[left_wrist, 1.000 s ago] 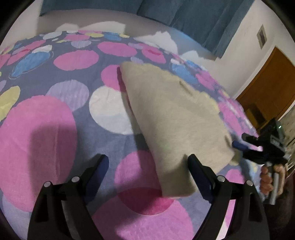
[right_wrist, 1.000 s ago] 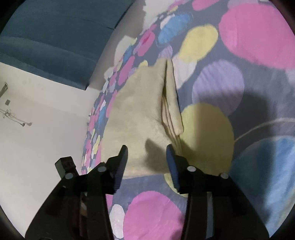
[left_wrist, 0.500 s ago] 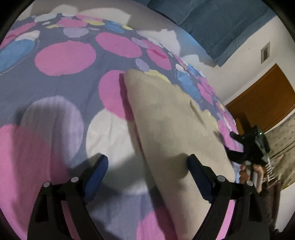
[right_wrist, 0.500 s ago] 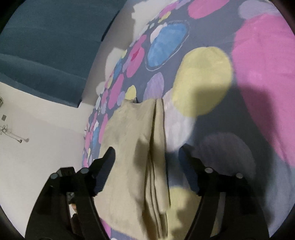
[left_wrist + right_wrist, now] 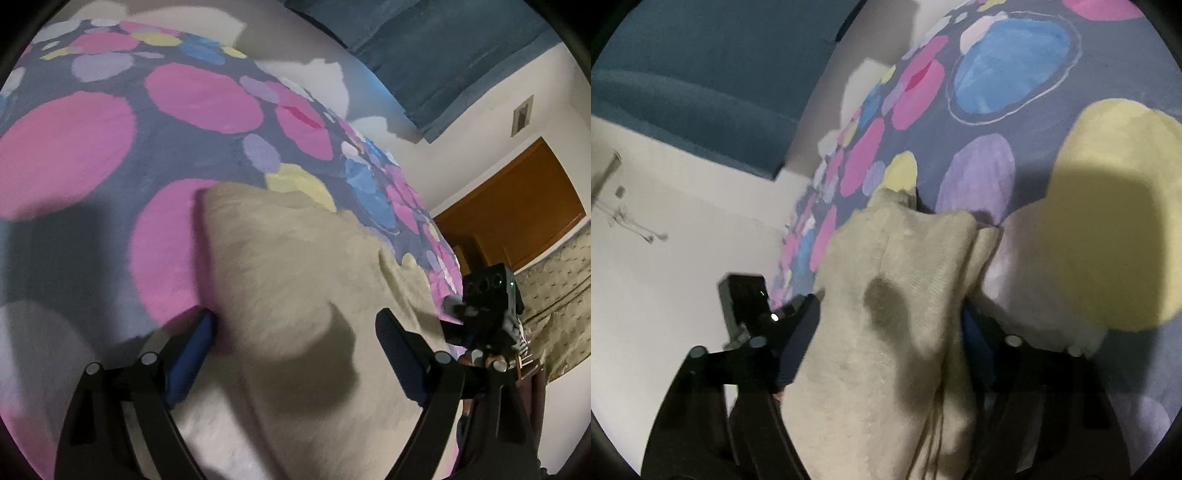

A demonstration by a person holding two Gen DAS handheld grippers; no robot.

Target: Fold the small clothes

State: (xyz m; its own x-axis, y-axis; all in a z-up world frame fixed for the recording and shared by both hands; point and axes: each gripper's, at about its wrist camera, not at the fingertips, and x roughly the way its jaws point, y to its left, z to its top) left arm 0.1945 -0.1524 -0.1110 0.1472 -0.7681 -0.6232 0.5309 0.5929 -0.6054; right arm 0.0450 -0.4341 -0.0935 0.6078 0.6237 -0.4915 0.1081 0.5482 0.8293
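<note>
Between the fingers of the left gripper lies one end of the beige garment. These fingers stand wide apart: the blue-padded one on the left sits just beside the garment's folded edge, the other is over the cloth, and neither pad presses on it.

At the right gripper the garment fills the gap between the fingers. Its jaws are closing. The left finger lies against the cloth's edge, while the right finger is mostly hidden behind the stacked folds, so contact on that side cannot be told. No firm clamp shows.

The garment is folded into a long, layered strip, its stacked edges visible in the right wrist view. It lies flat on the bed, on a bedspread of grey-blue ground with large pink, yellow, lilac and blue spots. Shadows of both tools fall on the cloth.

In the left wrist view the right gripper appears at the garment's far end, with part of a hand below it. In the right wrist view the left gripper's body, with a small green light, sits at the opposite end.

Beyond the bed stand a white wall, a dark blue curtain and a brown wooden door. Both views are slightly blurred.
</note>
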